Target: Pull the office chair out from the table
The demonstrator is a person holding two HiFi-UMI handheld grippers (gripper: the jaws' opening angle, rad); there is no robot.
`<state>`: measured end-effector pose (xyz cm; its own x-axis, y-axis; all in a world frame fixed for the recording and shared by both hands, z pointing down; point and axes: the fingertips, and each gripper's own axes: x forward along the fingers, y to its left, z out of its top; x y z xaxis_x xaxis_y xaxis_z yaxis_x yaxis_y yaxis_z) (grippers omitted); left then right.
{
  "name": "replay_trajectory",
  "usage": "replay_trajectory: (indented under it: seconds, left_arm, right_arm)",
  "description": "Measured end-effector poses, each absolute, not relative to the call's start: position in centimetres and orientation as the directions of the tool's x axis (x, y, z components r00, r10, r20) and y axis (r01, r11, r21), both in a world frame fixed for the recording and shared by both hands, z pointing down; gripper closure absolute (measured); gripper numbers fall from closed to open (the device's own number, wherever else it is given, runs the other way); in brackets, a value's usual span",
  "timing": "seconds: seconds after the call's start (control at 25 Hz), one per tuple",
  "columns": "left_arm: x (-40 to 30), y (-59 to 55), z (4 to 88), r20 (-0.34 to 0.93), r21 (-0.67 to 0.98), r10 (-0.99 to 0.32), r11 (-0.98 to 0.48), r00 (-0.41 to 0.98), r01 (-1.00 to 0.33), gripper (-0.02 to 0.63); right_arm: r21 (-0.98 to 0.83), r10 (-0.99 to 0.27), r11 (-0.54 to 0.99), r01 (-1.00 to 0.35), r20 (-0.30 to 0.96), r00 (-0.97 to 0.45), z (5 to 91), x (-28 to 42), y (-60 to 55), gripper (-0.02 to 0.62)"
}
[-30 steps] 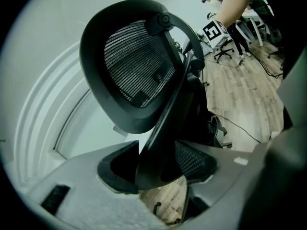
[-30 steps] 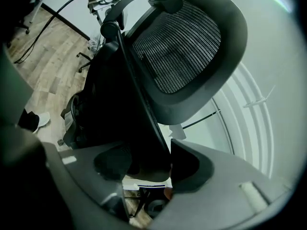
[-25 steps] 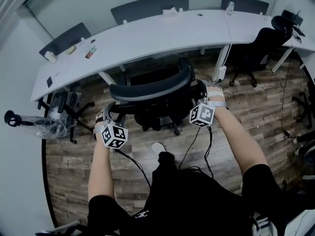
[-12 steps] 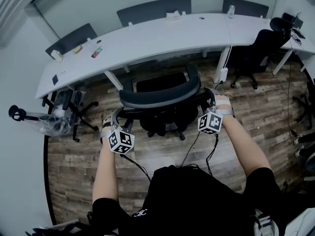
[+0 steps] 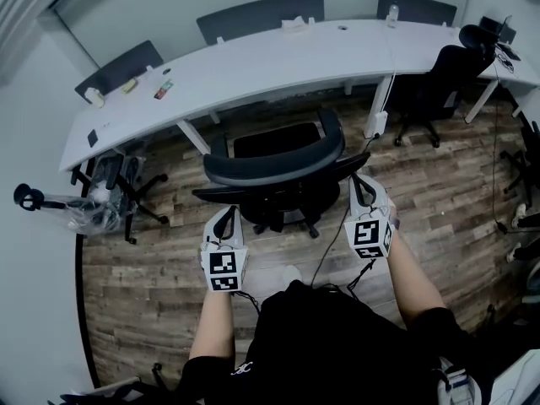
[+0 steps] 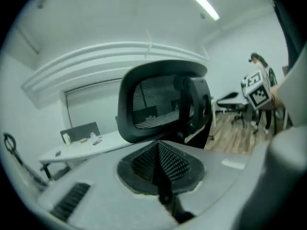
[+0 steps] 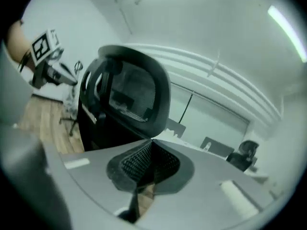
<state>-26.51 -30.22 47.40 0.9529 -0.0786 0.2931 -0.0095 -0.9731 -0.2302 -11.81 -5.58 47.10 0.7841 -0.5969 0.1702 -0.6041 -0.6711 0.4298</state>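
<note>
The chair (image 5: 274, 163) sits out from the table (image 5: 253, 62), and the left tongs (image 5: 226, 213) and right tongs (image 5: 362, 184) behind it have just shut on nothing, so I think pulling more means opening and grabbing both sides evenly.

The left gripper (image 5: 225, 215) and right gripper (image 5: 364, 184) come away from the office chair (image 5: 274, 163) sides, nearer the person, rolled over, jaws just closed empty.

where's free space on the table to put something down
The table is bare along its middle, between the small items near its left end and the white box at its far edge. The left end is crowded.
</note>
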Motion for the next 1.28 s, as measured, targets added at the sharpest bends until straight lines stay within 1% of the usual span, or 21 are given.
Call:
replay_trajectory:
  seconds: [0.08, 0.12, 0.16, 0.24, 0.36, 0.68, 1.28]
  left_arm:
    - [-26.7, -28.7, 46.5, 0.251, -0.106, -0.055, -0.994, 0.966, -0.029, 0.604]
    - [-26.7, -28.0, 46.1, 0.233, -0.069, -0.046, -0.997, 0.971, -0.031, 0.604]
    - [-26.7, -27.3, 45.7, 0.215, -0.049, -0.040, -0.998, 0.976, -0.030, 0.603]
    - [-26.7, -26.2, 44.6, 0.174, -0.033, -0.033, -0.999, 0.984, -0.027, 0.603]
    - [-26.8, -25.0, 43.5, 0.139, -0.020, -0.028, -0.999, 0.990, -0.026, 0.603]
    - [-26.8, -23.8, 44.7, 0.185, -0.024, -0.026, -0.999, 0.982, -0.022, 0.603]
    - [-26.3, -24.3, 44.5, 0.198, -0.053, -0.053, -0.998, 0.979, -0.043, 0.601]
  right_arm:
    - [0.233, -0.647, -0.710, -0.664, 0.154, 0.747, 46.3, -13.5, -6.0, 0.589]
    - [0.142, -0.664, -0.720, -0.679, 0.145, 0.734, 46.0, -14.2, -6.1, 0.590]
    - [0.071, -0.670, -0.727, -0.683, 0.140, 0.729, 45.8, -14.7, -6.1, 0.591]
    - [-0.002, -0.670, -0.737, -0.676, 0.143, 0.729, 45.4, -15.5, -6.1, 0.591]
    - [-0.023, -0.675, -0.733, -0.679, 0.141, 0.724, 44.7, -16.2, -6.2, 0.591]
    - [-0.023, -0.671, -0.738, -0.674, 0.128, 0.731, 44.8, -16.8, -6.6, 0.591]
    - [-0.014, -0.713, -0.697, -0.717, 0.122, 0.690, 44.8, -17.3, -9.0, 0.591]
